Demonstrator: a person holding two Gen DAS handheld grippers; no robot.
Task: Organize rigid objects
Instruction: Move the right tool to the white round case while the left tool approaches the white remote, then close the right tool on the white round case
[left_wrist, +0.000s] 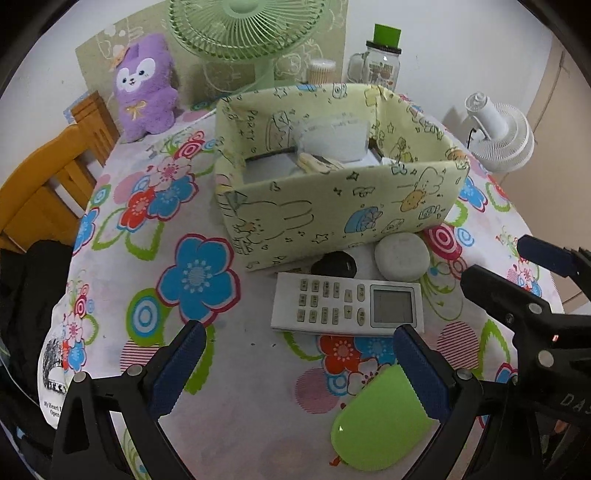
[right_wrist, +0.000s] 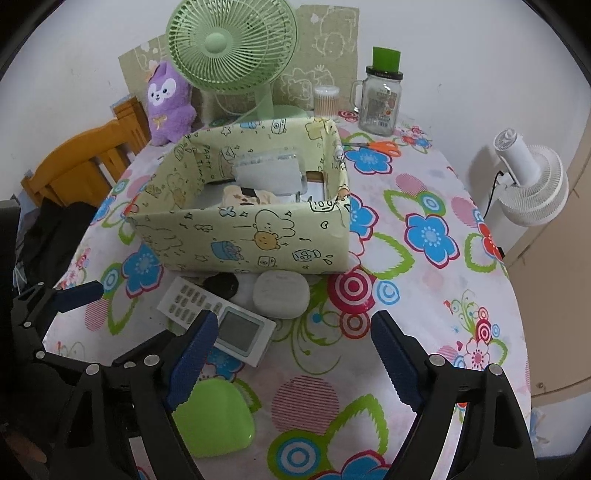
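Left wrist view shows us hovering over a worktop (left_wrist: 229, 369) spread with a bright flower-print cloth. Our left tool (left_wrist: 299, 365) stands released, its blue pads wide apart with only bare cloth between them. Just beyond its tips lies the white remote control (left_wrist: 347, 308), flat and face up. Its long axis runs roughly parallel to the worktop's near edge, with the keypad at the left end and the small grey screen at the right end. Behind the remote, a black object (left_wrist: 334, 264) and a white oval case (left_wrist: 402, 256) sit against the front wall of a yellow cartoon-print box (left_wrist: 332, 206), which stands near the middle of the worktop and already holds a few items. A lime green case (left_wrist: 380, 417) lies closer to the near edge than the remote, partly hidden by the left tool's right finger.

From the right wrist view, our right tool (right_wrist: 295, 354) is also released, its pads parted over bare cloth and gripping nothing. The remote's screen end lies just beside its left pad.

Along the far edge stand a green fan (right_wrist: 231, 48), a purple plush toy (right_wrist: 168, 105), a glass jar (right_wrist: 380, 99) with a green top and a tub of cotton swabs (right_wrist: 325, 99). Orange-handled scissors (right_wrist: 380, 146) lie near the jar. A white fan (right_wrist: 528, 184) stands off the right edge.
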